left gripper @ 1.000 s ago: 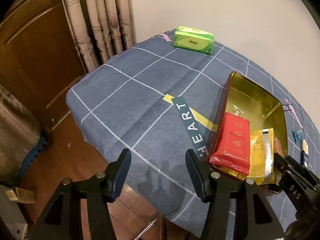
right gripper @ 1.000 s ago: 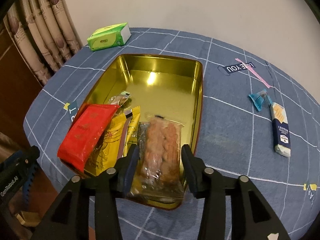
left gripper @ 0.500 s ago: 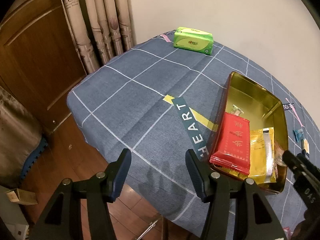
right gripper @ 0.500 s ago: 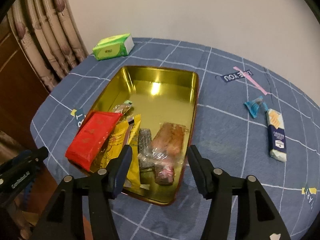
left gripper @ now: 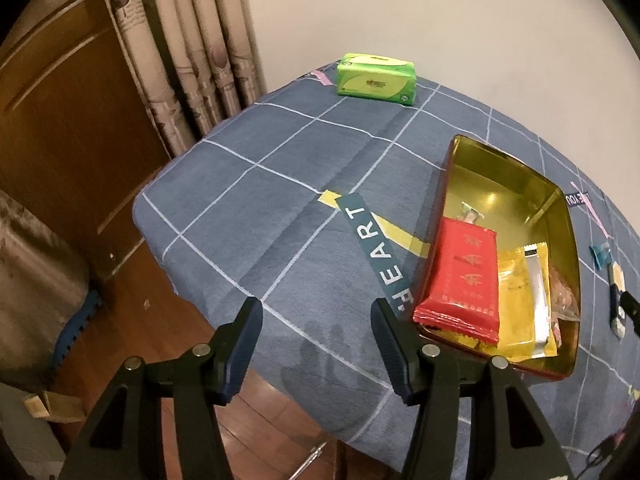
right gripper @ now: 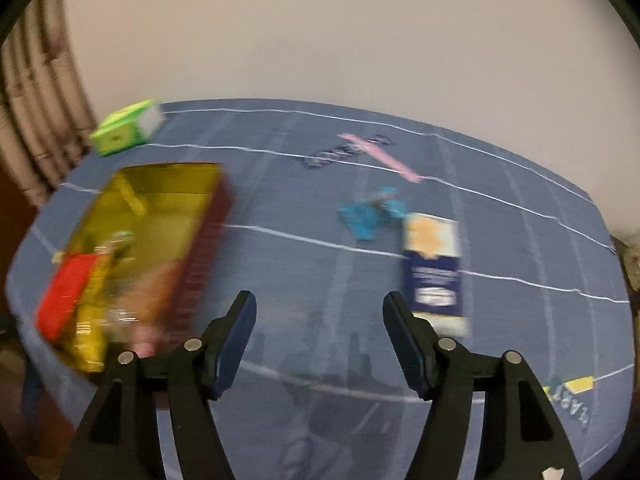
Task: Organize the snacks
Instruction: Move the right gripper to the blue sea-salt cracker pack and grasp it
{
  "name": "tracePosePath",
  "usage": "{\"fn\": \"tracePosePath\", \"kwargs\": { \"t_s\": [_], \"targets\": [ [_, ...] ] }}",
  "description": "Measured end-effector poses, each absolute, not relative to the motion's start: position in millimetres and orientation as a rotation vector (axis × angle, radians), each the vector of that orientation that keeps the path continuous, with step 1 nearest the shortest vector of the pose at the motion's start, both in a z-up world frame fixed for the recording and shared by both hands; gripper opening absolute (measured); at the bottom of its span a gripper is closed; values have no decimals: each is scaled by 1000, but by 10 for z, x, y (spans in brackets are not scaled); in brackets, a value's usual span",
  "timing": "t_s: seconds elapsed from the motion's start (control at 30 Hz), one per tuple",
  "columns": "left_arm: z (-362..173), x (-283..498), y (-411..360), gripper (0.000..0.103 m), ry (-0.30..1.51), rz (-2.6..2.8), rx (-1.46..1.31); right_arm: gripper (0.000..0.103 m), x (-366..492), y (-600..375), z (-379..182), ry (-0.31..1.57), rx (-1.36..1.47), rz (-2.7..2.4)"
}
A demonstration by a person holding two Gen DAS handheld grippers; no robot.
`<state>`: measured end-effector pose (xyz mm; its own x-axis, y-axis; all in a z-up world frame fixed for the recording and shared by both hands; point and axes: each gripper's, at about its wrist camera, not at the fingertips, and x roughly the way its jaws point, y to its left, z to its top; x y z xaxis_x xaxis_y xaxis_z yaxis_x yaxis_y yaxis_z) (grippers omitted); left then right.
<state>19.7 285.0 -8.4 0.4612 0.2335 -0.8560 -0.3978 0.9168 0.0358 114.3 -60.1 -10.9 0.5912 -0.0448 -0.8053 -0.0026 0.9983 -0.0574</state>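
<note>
A gold tin tray (left gripper: 516, 168) (right gripper: 160, 184) sits on the blue checked tablecloth and holds a red packet (left gripper: 464, 276), a yellow packet (left gripper: 516, 304) and a clear bag of biscuits (left gripper: 564, 292). My left gripper (left gripper: 316, 312) is open and empty over the table's near edge, left of the tray. My right gripper (right gripper: 318, 308) is open and empty over the cloth, right of the tray. A dark blue and white snack bar (right gripper: 434, 272) lies just beyond its right finger, and a small blue wrapped sweet (right gripper: 370, 212) lies farther back. The right wrist view is blurred.
A green tissue pack (left gripper: 376, 78) (right gripper: 124, 130) lies at the far edge by the curtains (left gripper: 192, 40). A wooden door (left gripper: 60, 128) and wooden floor are left of the table. A pale wall stands behind it.
My right gripper let go of the biscuit bag in the tray, opened, and swung right toward the snack bar. My left gripper hardly moved.
</note>
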Motion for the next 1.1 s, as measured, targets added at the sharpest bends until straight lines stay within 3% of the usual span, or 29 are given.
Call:
{"fn": "tracePosePath", "kwargs": {
  "t_s": [0.17,0.27,0.97,1.03,1.1],
  "targets": [
    [-105,227,2775,58,1017,378,-142,64,1382,-1003,-231,937,-66,-94],
    [-109,245,2729,58,1011,371,-121,70,1519,-1171,-323,941,-48,-127],
    [56,504,2011,58,956,266,61,69,1725,-1390,-771,946,23,-86],
    [90,568,1871,58,950,234,79,68,1700,-1383,-778,936,17,-72],
    [123,642,1698,58,944,199,102,55,1669,-1375,-770,927,13,-56]
  ]
}}
